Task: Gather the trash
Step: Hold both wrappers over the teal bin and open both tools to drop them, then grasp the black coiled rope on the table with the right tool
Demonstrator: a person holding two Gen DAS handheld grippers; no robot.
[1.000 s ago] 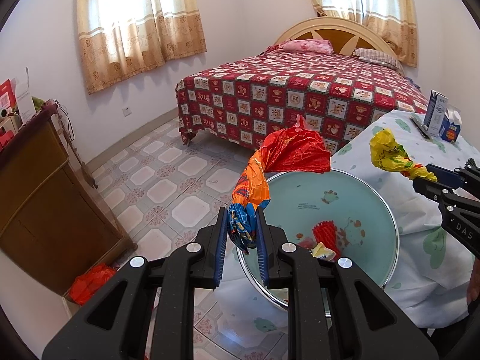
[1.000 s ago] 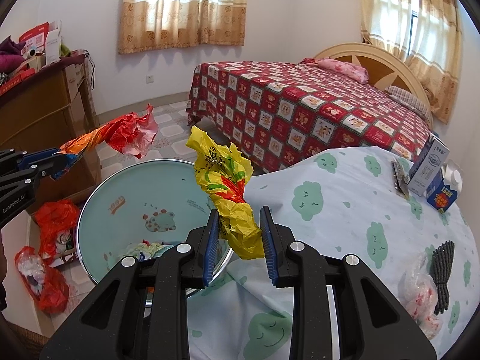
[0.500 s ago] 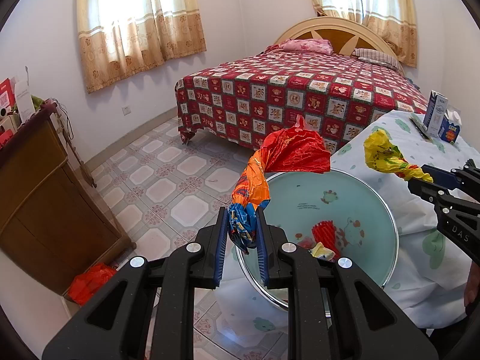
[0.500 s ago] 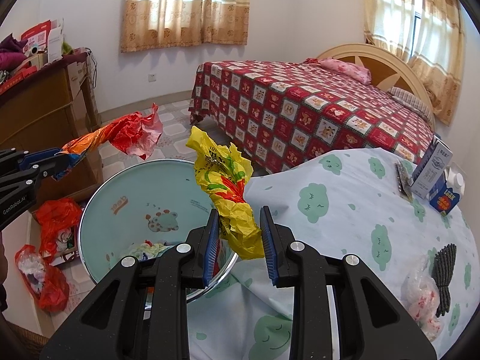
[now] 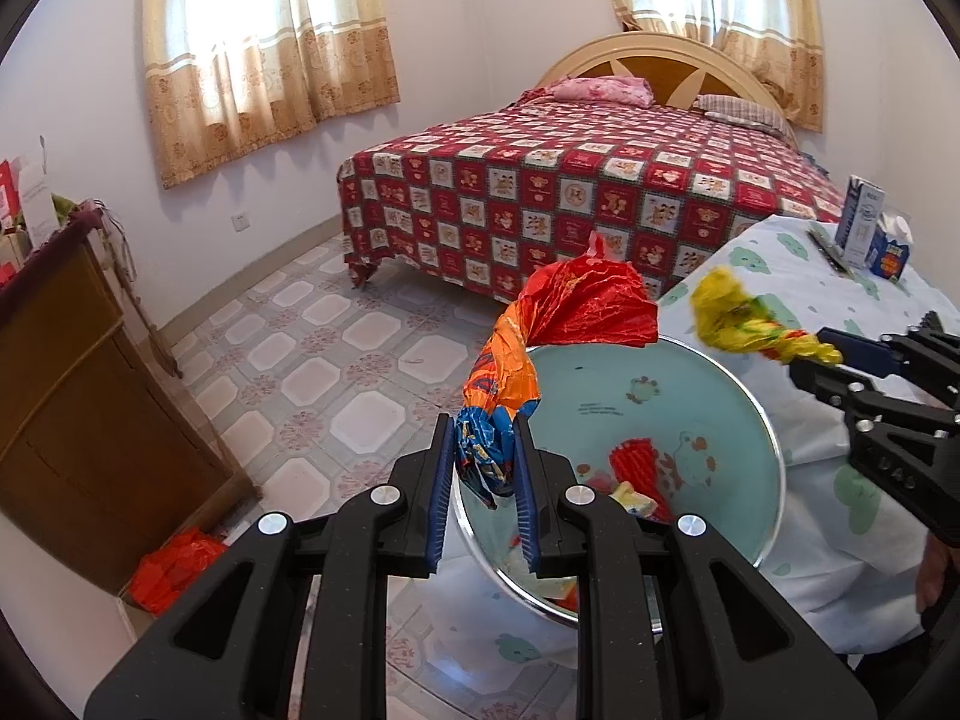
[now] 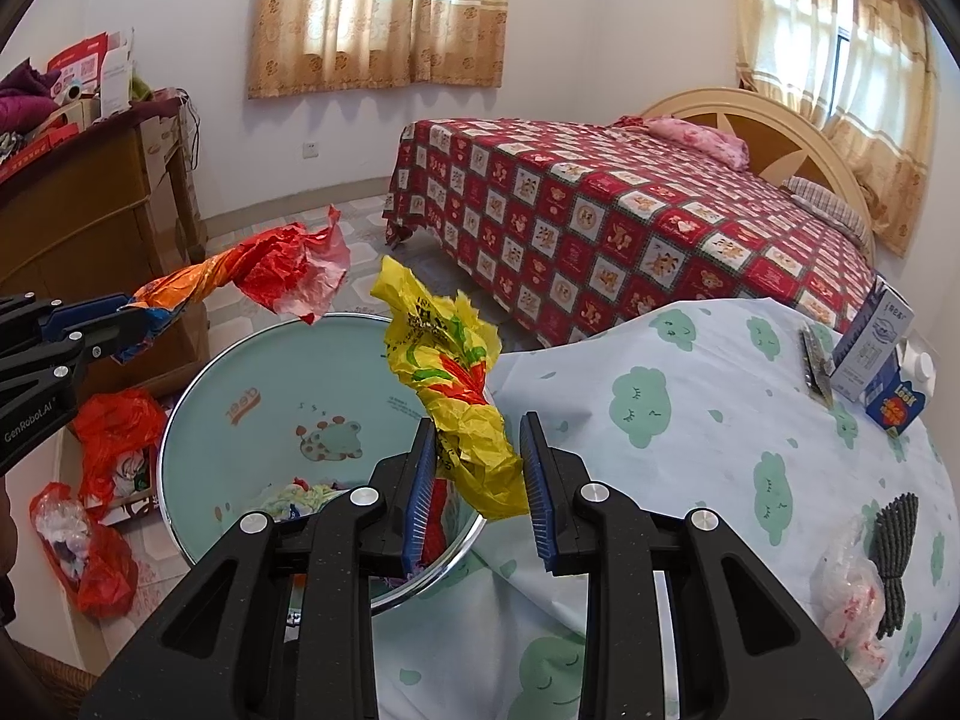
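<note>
My left gripper [image 5: 483, 495] is shut on a crumpled red and orange wrapper [image 5: 576, 312] and holds it over the near rim of a round pale-blue trash bin [image 5: 744, 402] with several scraps inside. My right gripper [image 6: 477, 489] holds a crumpled yellow wrapper [image 6: 447, 360]; its jaws stand wider than before, with the wrapper still between them, above the bin's right rim [image 6: 174, 414]. The right gripper [image 5: 840, 363] shows in the left wrist view, the left gripper [image 6: 96, 324] in the right wrist view.
A table with a cloud-print cloth [image 6: 708, 420] holds cartons [image 6: 882, 354], a dark brush [image 6: 894, 546] and a clear bag [image 6: 852, 588]. A wooden cabinet [image 5: 72, 384], red bags on the floor [image 6: 102, 540] and a bed [image 5: 600, 198] surround the bin.
The right gripper's jaws have spread apart around the yellow wrapper, and it has moved left toward the bin. The left gripper has stayed put with its wrapper.
</note>
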